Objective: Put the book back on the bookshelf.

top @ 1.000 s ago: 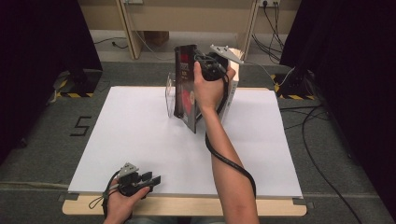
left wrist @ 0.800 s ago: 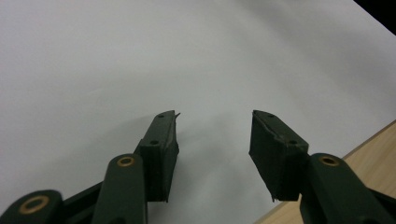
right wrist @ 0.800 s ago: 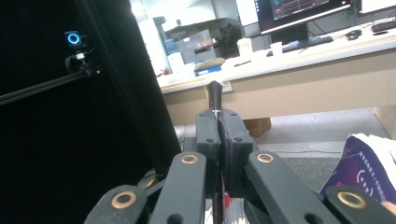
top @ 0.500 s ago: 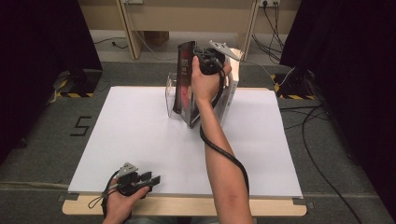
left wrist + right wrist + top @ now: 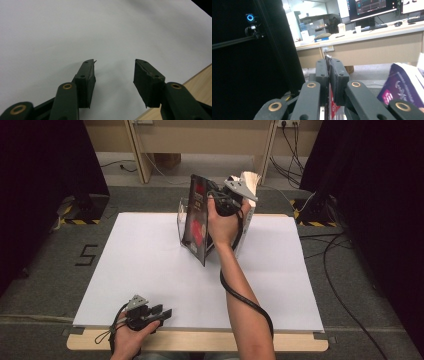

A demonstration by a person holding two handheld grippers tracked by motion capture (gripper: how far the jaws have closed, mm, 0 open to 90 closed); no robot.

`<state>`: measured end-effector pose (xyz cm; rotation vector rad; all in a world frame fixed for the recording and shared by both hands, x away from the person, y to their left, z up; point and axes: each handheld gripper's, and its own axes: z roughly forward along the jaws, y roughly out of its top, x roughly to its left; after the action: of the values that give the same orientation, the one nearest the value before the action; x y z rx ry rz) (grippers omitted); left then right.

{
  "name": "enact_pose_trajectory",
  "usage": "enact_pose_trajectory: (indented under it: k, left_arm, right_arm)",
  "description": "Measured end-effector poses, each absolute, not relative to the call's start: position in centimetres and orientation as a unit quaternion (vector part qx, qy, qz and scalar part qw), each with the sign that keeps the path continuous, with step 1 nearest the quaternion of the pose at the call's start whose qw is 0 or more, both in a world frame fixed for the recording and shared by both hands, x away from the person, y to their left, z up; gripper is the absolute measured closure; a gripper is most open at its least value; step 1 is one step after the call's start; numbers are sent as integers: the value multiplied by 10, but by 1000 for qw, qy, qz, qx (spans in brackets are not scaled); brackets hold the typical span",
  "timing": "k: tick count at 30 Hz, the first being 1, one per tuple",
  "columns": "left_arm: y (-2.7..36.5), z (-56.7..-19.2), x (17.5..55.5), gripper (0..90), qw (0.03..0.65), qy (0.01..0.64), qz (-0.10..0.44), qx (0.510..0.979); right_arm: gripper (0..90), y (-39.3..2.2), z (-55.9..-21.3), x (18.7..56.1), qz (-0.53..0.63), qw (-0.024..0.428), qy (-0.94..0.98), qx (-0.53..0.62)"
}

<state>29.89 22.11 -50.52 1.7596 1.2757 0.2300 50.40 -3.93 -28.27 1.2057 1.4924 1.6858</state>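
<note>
Right gripper (image 5: 216, 195) clamped on book's (image 5: 196, 220) top edge, steadying it upright beside clear holder (image 5: 181, 217), worktop's (image 5: 125, 260) twelve o'clock. Left gripper (image 5: 162, 312), jaws apart, idle at seven o'clock.

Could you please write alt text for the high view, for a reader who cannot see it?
The right gripper pinches the top edge of a dark red-printed packet standing in a clear holder on the white table. The left gripper rests open at the near edge.

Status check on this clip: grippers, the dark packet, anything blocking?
Right gripper shut on dark packet, held over clear holder. Left gripper open, idle on white table. Nothing in the way.
</note>
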Motion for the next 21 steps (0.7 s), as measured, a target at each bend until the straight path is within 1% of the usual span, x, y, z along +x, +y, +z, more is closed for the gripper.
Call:
enact_pose_trajectory:
  k: [10,14,17,21]
  left_arm:
    - [220,-505,299,508,460,518,95,715]
    - [220,-505,299,507,460,518,95,715]
    - [220,-505,299,507,460,518,95,715]
    - [220,-505,299,507,460,518,94,715]
  right_arm:
    - [841,-60,-308,485,627,242,574,467]
    - [810,-67,-319,486,634,199,572,481]
    - [778,-69,-324,489,630,176,572,496]
    - [753,-73,-328,490,614,179,571,514]
